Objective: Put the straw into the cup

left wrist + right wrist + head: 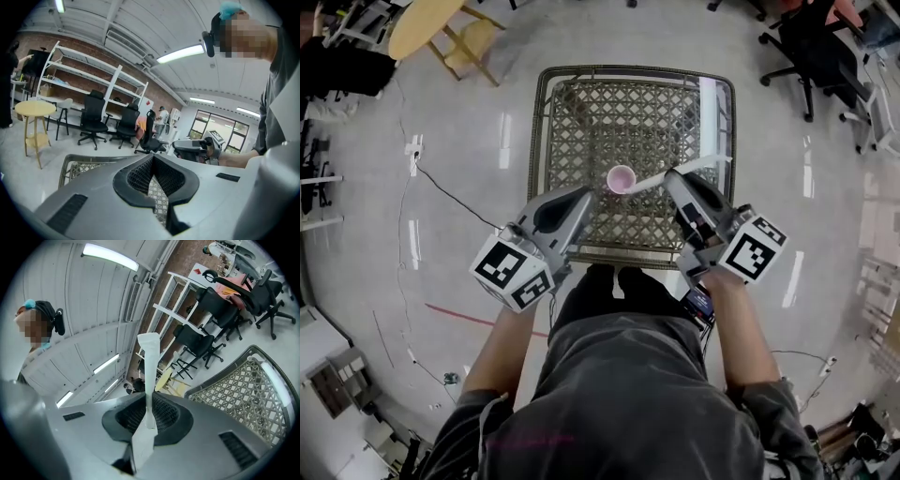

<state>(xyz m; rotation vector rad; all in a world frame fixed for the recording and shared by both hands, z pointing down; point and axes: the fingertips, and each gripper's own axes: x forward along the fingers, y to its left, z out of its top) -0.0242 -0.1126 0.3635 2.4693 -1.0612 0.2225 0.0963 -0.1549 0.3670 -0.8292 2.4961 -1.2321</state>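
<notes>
Pink and open-topped, the cup [621,178] stands near the front of the woven-lattice desk [581,112]. The white straw [650,178] is not yet inside: its free end reaches the rim, touching or not I cannot tell, while the right tongs [670,176] pinch its other end. The left tongs [588,193], pressed together on nothing, hover beside the cup. Dropping the straw in is left. No brand or writing is legible, only square markers on the cubes [514,272].
</notes>
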